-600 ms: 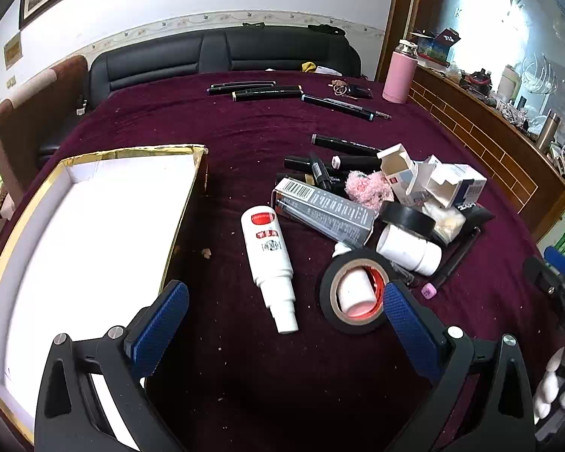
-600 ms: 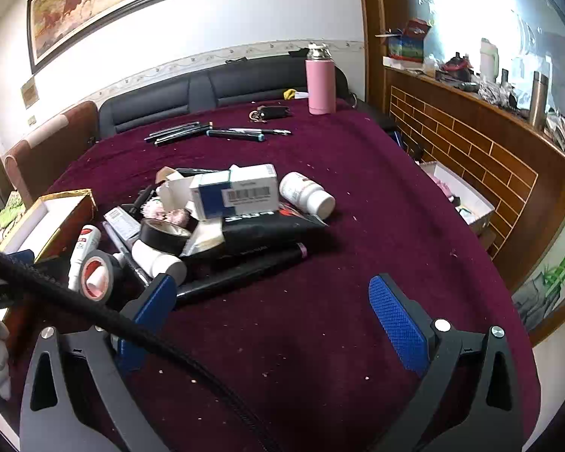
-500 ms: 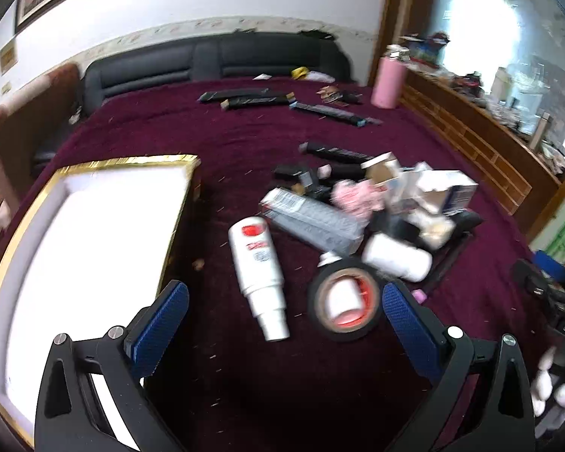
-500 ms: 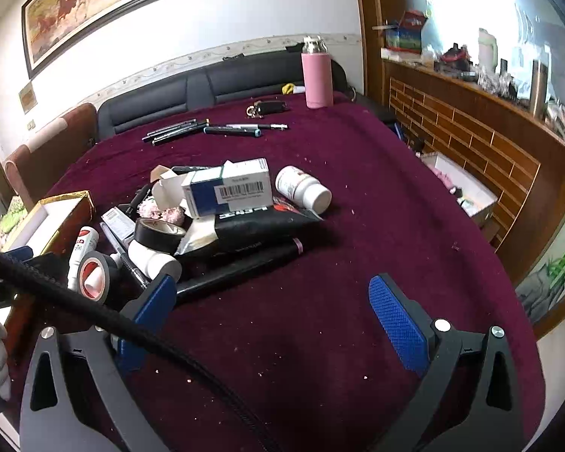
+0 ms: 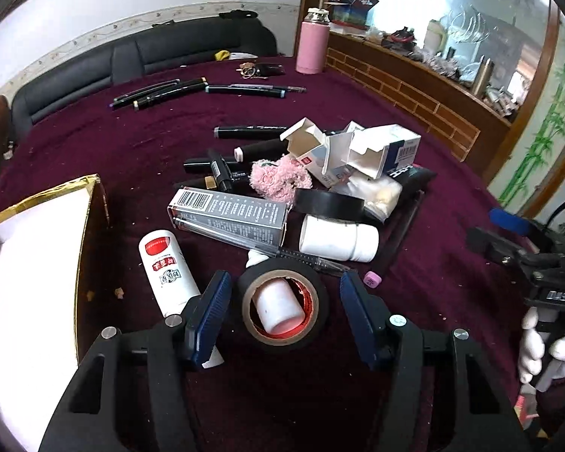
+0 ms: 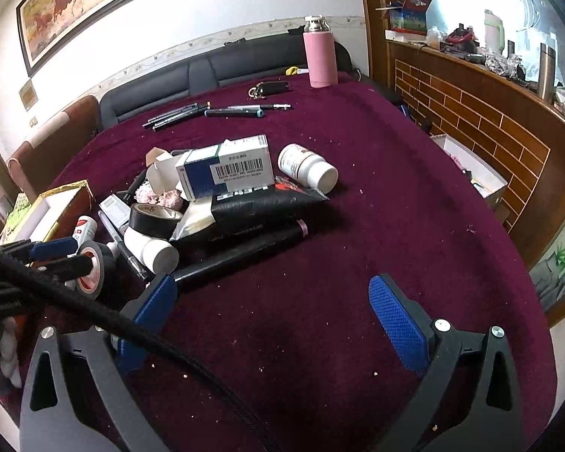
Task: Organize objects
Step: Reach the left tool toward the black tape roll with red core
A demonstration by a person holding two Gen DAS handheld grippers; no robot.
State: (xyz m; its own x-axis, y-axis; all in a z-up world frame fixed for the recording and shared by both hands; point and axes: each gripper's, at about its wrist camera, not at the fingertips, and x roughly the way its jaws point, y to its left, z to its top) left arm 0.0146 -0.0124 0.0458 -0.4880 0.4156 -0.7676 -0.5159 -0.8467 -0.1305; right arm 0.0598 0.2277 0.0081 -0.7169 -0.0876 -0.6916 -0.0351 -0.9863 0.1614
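A: Starting at our left gripper, low in the frame's centre: the jaws stand about half apart, one on each side of the black tape roll. They have just been closing, but the pads sit just beside the roll's outer wall, not pressing yet, so we hold nothing.

B: And the roll carries a passenger. A small white bottle lies inside its core, which is probably why we straddle the whole ring rather than pinching one wall.

A: Agreed. Left of the jaws the white spray bottle with the red label lies flat, its nozzle end running under our left finger. That could get nudged as we close.

B: Moving outward, just above the roll: a clear pen, the grey barcoded carton, a white pill bottle on its side, then a second tape roll, the pink fluffy thing and opened white boxes in the middle of the frame.

A: The gold-edged box, white inside, fills the left edge. We judge that is where things go.

B: Our right gripper, at the bottom of its own view, gapes at its widest over bare maroon cloth, gripping nothing; it seems to be waiting, clear of the pile.
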